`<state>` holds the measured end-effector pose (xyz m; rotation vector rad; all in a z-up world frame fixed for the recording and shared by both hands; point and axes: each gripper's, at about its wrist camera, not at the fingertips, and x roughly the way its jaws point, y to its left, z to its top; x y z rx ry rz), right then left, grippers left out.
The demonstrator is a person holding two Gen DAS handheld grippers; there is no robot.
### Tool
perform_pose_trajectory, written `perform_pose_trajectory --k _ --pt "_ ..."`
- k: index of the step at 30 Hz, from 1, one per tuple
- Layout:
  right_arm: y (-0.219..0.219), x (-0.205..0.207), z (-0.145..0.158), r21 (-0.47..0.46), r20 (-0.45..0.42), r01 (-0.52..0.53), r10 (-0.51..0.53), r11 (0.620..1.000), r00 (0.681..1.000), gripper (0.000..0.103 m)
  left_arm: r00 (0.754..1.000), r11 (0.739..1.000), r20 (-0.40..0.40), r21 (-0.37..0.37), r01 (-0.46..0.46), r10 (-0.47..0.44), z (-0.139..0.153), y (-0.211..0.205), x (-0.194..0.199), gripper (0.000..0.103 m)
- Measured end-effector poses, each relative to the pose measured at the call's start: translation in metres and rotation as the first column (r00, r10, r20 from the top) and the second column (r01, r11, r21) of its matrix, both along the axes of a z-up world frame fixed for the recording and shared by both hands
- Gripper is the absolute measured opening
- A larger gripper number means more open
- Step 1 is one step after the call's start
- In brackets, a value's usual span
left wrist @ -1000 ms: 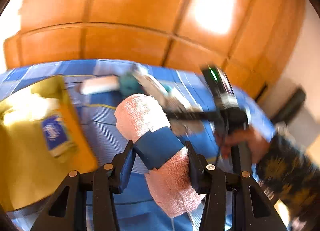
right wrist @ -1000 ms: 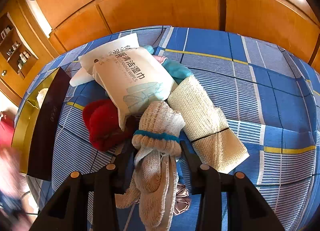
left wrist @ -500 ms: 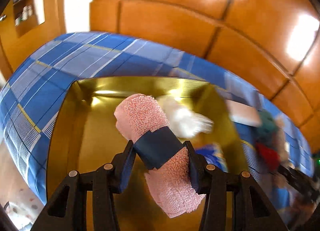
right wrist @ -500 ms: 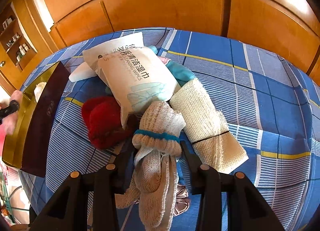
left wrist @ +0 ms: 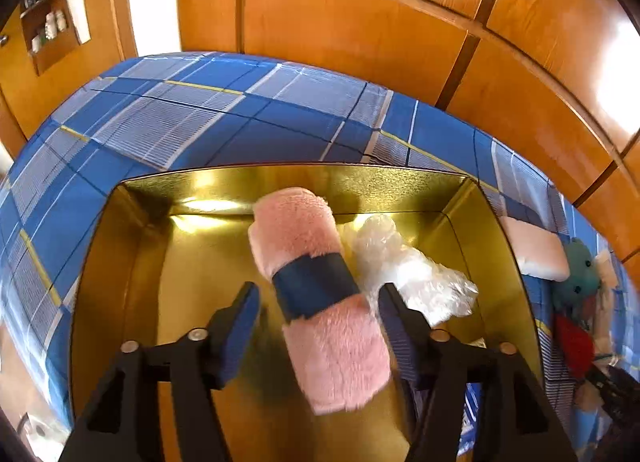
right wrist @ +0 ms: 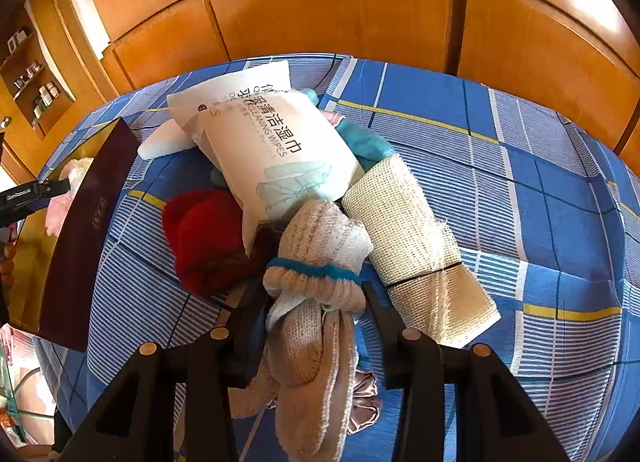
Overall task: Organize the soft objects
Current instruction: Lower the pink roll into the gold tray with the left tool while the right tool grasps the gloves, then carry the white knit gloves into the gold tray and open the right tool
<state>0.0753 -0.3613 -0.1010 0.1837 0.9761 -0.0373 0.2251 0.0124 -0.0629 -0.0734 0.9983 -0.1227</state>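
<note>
My left gripper (left wrist: pixel 318 304) is open over the gold box (left wrist: pixel 120 254). The rolled pink towel with a dark blue band (left wrist: pixel 320 294) sits between the jaws, touching the right one, clear of the left one. A white plastic bundle (left wrist: pixel 404 266) lies in the box beside it. My right gripper (right wrist: pixel 314 298) is shut on a bundle of beige knitted gloves with a teal band (right wrist: pixel 316 282), held just above the pile. The pile holds a wet-wipes pack (right wrist: pixel 264 142), a red cloth (right wrist: pixel 200 238) and a rolled beige mesh cloth (right wrist: pixel 412 238).
The blue plaid cloth (right wrist: pixel 520 166) covers the table. The box's dark outer wall (right wrist: pixel 84 238) stands left of the pile. A white sponge (left wrist: pixel 534 248), a teal plush toy (left wrist: pixel 578 274) and the red cloth lie right of the box. Wooden cabinet panels (left wrist: pixel 360 22) stand behind.
My left gripper swung from over the pile to over the gold box, lowered, and opened its jaws; the pink towel is loose. My right gripper stayed still with the gloves.
</note>
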Motion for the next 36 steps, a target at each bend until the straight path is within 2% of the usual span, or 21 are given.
perform_pose_trajectory --k 2,6,8,11,15,19,24,31,36 --pt "0.001 0.000 -0.001 -0.003 -0.003 -0.002 0.002 1.000 1.000 0.043 1.000 0.999 0.026 0.031 -0.015 0.014 0.005 0.003 -0.011 0.067" --pt "0.003 0.000 -0.001 -0.018 -0.001 0.001 -0.001 1.000 1.000 0.043 0.996 0.998 0.077 0.046 -0.045 0.041 0.018 0.009 -0.051 0.067" --pt "0.004 -0.001 0.000 -0.026 0.002 0.009 -0.009 1.000 1.000 0.043 0.993 0.998 0.110 0.033 -0.053 0.049 0.022 0.009 -0.072 0.073" --pt "0.008 -0.002 0.001 -0.052 0.007 0.007 -0.007 0.999 1.000 0.043 0.987 0.998 0.150 0.012 -0.062 0.060 0.027 0.008 -0.107 0.073" --pt "0.011 -0.003 0.002 -0.068 0.010 0.006 -0.006 0.998 1.000 0.042 0.984 0.999 0.172 0.007 -0.042 0.040 0.031 0.001 -0.138 0.073" --pt "0.014 -0.004 0.002 -0.089 0.014 0.004 -0.003 0.996 1.000 0.042 0.981 0.999 0.196 0.035 -0.019 0.012 0.033 -0.003 -0.163 0.073" --pt "0.018 -0.005 0.002 -0.123 0.018 0.000 0.002 0.992 1.000 0.042 0.976 0.998 0.216 0.053 -0.021 0.009 0.035 0.003 -0.183 0.074" --pt "0.024 -0.010 0.010 -0.164 0.019 0.030 -0.027 0.986 0.999 0.039 0.979 0.998 0.196 0.032 -0.057 0.050 0.031 0.023 -0.192 0.074" --pt "0.028 -0.029 0.029 -0.146 0.083 0.068 -0.057 0.987 0.995 0.039 0.979 0.997 0.193 0.008 -0.076 0.073 0.029 0.034 -0.195 0.074"
